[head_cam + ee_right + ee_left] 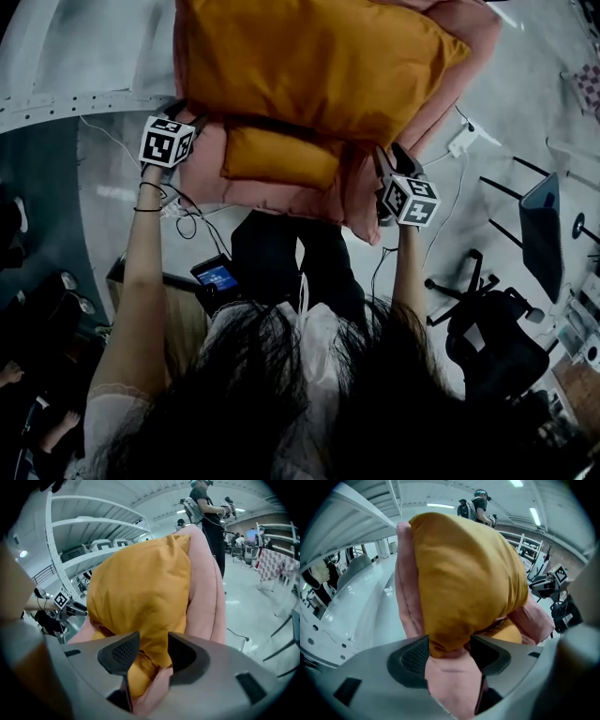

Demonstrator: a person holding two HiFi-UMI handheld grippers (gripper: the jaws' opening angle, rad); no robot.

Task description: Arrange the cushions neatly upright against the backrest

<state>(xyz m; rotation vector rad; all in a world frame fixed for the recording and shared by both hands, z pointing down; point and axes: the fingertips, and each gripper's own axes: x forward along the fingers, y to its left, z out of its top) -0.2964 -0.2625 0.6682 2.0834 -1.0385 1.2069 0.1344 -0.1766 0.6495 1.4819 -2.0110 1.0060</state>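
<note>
Left gripper (449,649): my jaws stand parted, not clamped, with a corner of the orange cushion (464,573) and the pink cushion (405,602) under it filling the gap between the pads. Right gripper (153,649): jaws likewise parted, the opposite corner of the same two cushions between them. Cushions: stacked, orange on pink, spanning from one gripper to the other in front of me, over grey floor (525,112), a white surface (84,56) beside their far left; office chair (492,342) well apart at my right.
</note>
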